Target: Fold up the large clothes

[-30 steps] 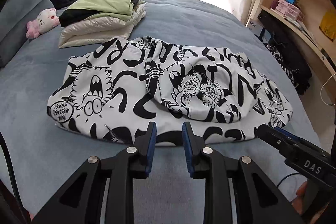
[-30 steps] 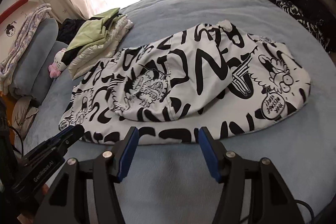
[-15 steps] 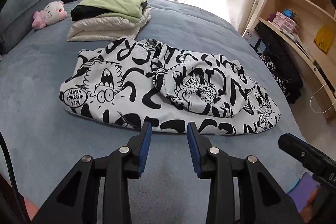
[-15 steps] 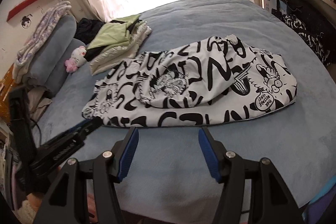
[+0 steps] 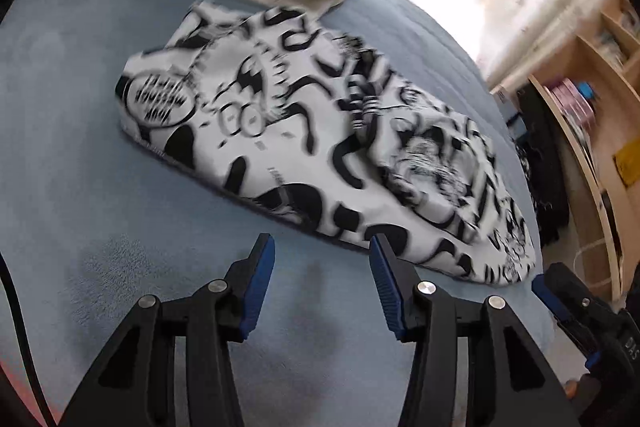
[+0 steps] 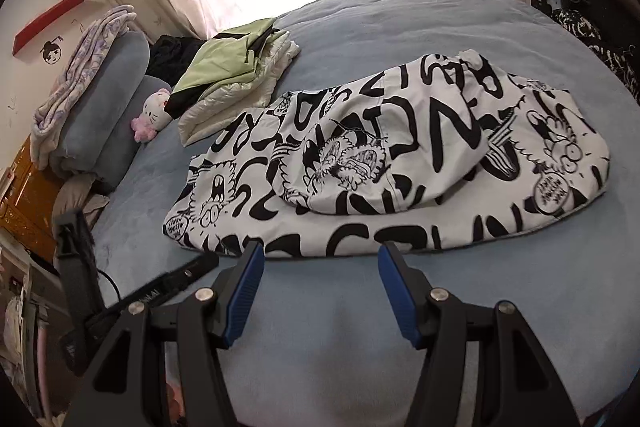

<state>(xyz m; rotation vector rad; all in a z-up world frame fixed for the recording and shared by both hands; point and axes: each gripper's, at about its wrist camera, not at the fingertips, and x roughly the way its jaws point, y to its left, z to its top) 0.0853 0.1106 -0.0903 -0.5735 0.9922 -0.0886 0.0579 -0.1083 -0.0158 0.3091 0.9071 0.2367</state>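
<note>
Left tongs point(image 5: 322, 259) opening, empty; folded garment point(image 6: 400, 163) lies crosswise before both tongs

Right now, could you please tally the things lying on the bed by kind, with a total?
Black-and-white printed garment, partly folded: 1
Folded garments in the stack, light green one on top of a cream one: 2
Pink-and-white plush toy: 1
Grey-blue pillows: 2
Dark clothing heap behind the stack: 1
Total: 7
</note>
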